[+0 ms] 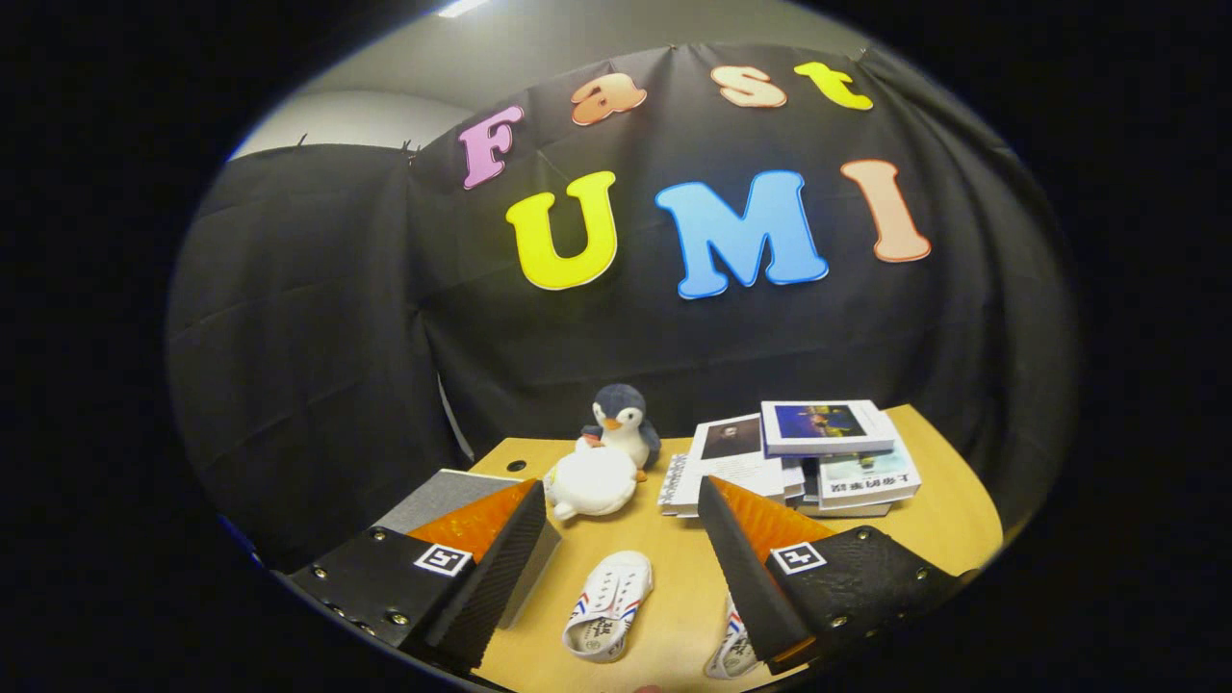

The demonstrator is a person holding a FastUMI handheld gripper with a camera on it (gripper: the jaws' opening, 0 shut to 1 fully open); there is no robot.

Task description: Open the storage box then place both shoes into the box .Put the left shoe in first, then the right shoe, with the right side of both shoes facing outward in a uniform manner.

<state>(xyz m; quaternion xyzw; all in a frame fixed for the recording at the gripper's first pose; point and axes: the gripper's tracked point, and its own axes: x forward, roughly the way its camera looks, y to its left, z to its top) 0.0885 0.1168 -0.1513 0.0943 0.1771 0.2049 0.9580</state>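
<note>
Right now the claw [616, 577] hangs spread wide and empty above the wooden surface [943, 529], and the grey storage box [445, 494] sits just beyond its left finger, lid apparently closed. One white shoe [608, 619] lies between the fingers, its long axis running roughly fore and aft; the other shoe [731, 654] peeks from under the right finger. Opening the box probably means swinging left first.
</note>
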